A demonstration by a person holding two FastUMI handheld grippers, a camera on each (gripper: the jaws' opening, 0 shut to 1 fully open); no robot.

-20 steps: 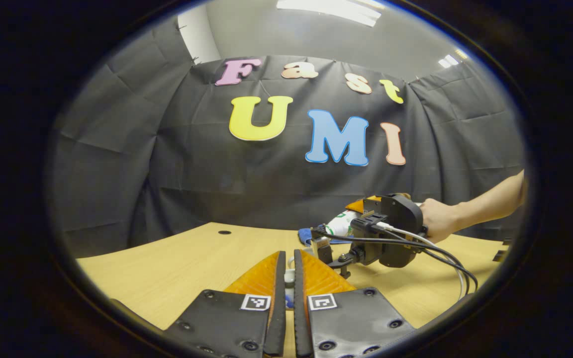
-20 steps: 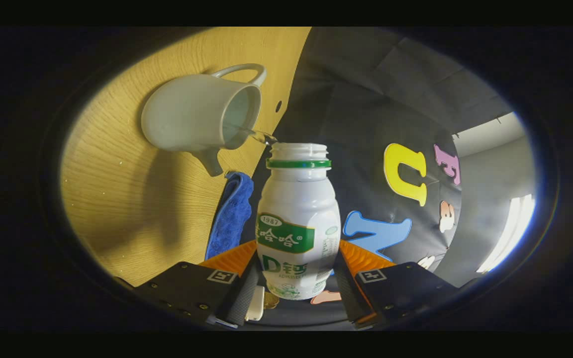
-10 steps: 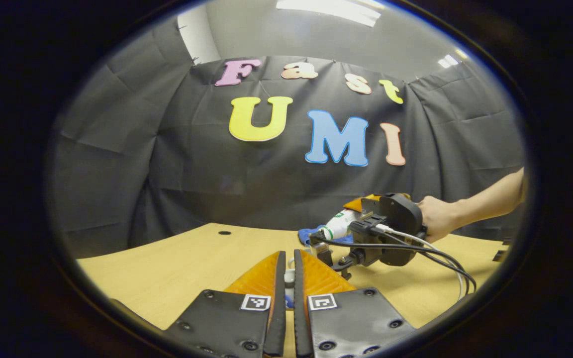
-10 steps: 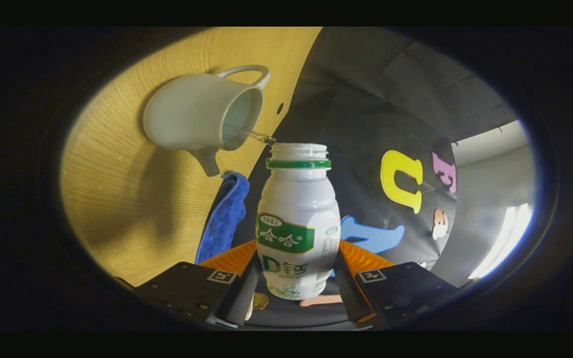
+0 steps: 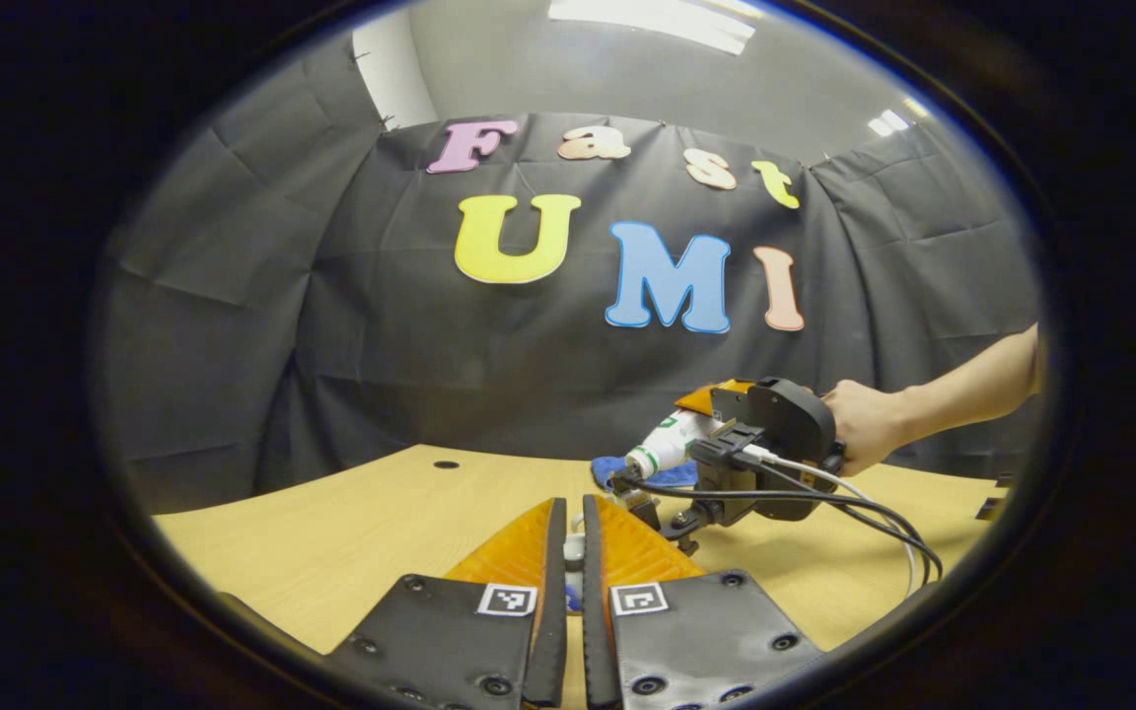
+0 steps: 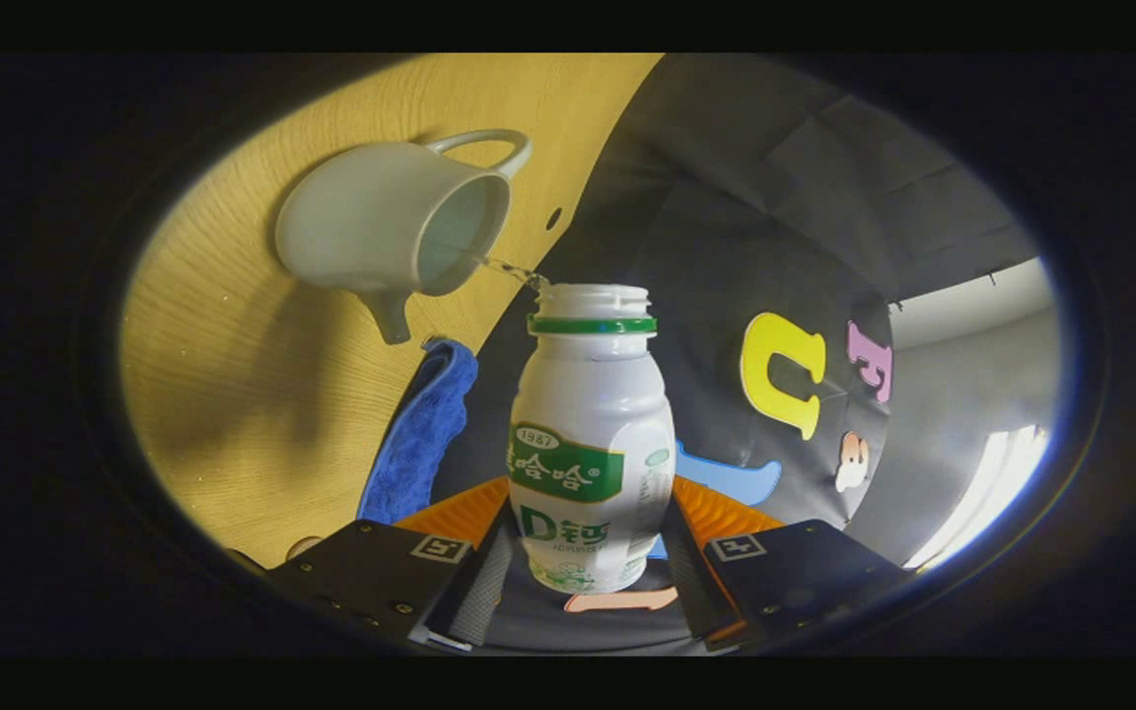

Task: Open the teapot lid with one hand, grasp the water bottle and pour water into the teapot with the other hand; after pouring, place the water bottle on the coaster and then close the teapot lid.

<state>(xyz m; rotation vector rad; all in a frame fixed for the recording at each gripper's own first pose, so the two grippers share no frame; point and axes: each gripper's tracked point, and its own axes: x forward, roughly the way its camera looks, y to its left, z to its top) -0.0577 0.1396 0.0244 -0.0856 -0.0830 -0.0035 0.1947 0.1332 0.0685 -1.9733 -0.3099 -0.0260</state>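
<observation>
Leftmost in the right gripper view, the white teapot (image 6: 386, 242) stood lidless on the worktop (image 6: 233, 394), a thin stream entering it from the tilted white, green-labelled water bottle (image 6: 591, 444) clamped in the right hand-held gripper (image 6: 588, 582). A blue cloth (image 6: 420, 434) lay beside the teapot. In the left gripper view, the left hand-held gripper (image 5: 568, 552) stood nearly closed on a small white piece I couldn't identify; a hand (image 5: 859, 426) held the other gripper.

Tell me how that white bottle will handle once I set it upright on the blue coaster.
The bottle looks like thin plastic, probably light after pouring. Tall with an uncapped mouth, so it may tip and spill. The blue coaster looks like soft cloth, possibly unsteady footing.
</observation>
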